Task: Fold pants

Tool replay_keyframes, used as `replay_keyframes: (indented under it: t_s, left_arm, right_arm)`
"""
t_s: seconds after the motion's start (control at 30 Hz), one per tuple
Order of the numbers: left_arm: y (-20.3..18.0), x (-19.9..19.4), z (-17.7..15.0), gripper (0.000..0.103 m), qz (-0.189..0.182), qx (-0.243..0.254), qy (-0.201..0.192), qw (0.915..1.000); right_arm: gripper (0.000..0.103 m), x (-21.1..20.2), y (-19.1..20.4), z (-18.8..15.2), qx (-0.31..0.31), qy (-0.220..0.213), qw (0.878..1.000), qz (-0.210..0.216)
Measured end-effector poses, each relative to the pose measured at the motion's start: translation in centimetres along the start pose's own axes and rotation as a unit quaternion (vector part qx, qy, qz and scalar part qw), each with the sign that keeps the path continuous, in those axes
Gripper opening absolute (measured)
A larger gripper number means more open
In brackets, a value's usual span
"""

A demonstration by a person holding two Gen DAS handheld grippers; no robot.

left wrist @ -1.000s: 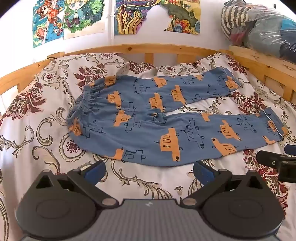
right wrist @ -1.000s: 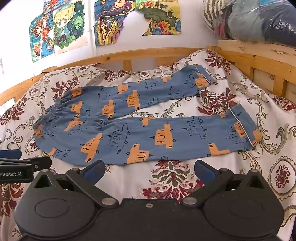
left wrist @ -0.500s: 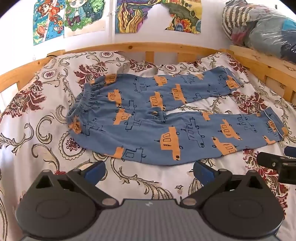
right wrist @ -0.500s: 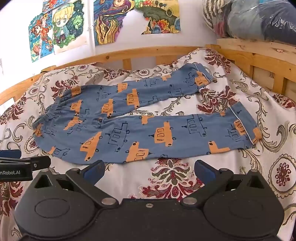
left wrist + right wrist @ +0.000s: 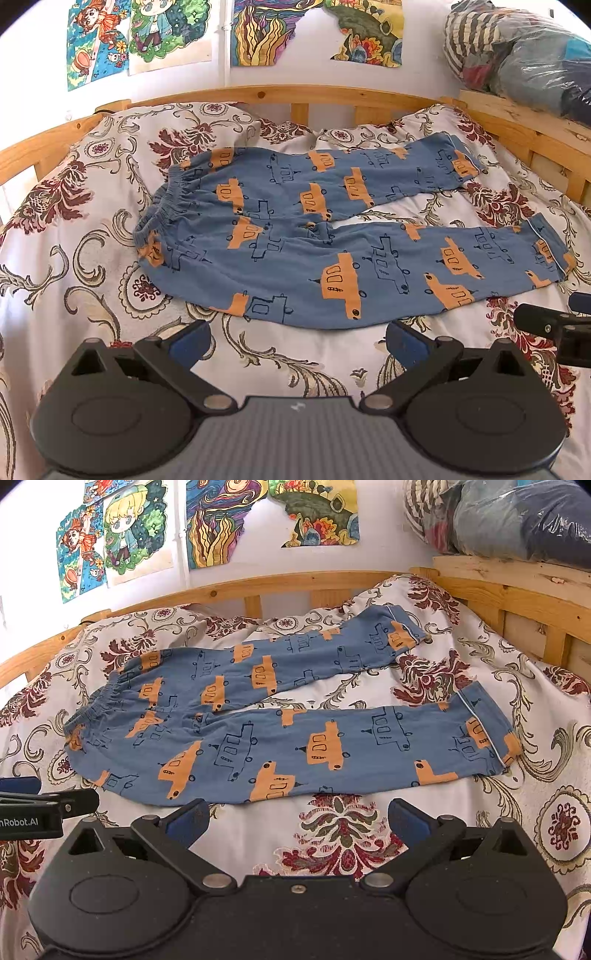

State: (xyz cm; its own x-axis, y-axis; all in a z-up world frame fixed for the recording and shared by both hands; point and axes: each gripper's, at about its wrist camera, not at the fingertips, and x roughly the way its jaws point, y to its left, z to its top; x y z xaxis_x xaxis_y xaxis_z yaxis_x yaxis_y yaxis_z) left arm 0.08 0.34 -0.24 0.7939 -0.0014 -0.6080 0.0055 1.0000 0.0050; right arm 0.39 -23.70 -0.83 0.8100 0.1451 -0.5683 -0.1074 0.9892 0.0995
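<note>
Left wrist view, pants (image 5: 314, 236) flat on quilt (image 5: 74, 295), just beyond spread, empty left gripper (image 5: 297, 338), right gripper (image 5: 295, 818) likewise.

Blue pants (image 5: 332, 236) printed with orange cars lie spread flat on the floral bedspread (image 5: 74, 258), waistband to the left and both legs running right, slightly parted. The left gripper (image 5: 295, 338) hovers just short of the near leg, jaws wide apart and empty. The right gripper (image 5: 554, 325) pokes in at the right edge.
</note>
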Motion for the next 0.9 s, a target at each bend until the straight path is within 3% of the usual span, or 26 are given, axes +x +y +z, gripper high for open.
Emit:
replay_keyframes:
  t_s: [0.9]
  left_arm:
    - [0.03,0.07,-0.17,0.103,-0.017,-0.007,0.005,0.9998]
  right_arm:
    - [0.102,-0.06,0.01,0.15,0.0,0.001,1.0,0.0]
